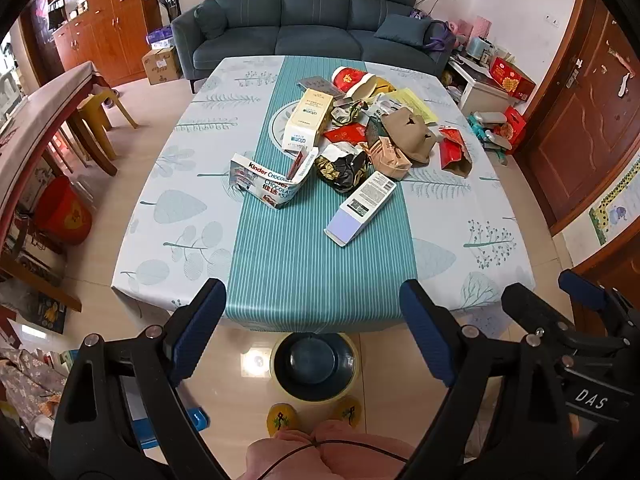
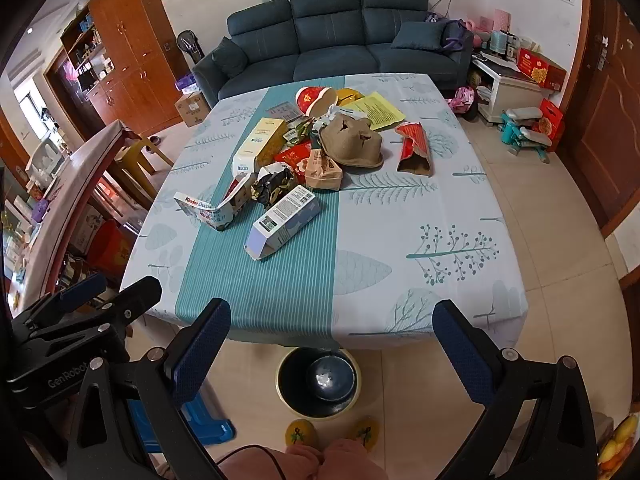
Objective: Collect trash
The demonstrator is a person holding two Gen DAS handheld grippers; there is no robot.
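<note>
Both claws, the left claw [image 1: 312, 312] and the right claw [image 2: 332, 340], were wide open and held nothing, up in the air over a dark bin [image 2: 318, 384] on the floor. Farther away, the trash [image 2: 316, 160] lay in a heap on the desk [image 2: 400, 240], with a purple box [image 2: 282, 222] nearest.
</note>
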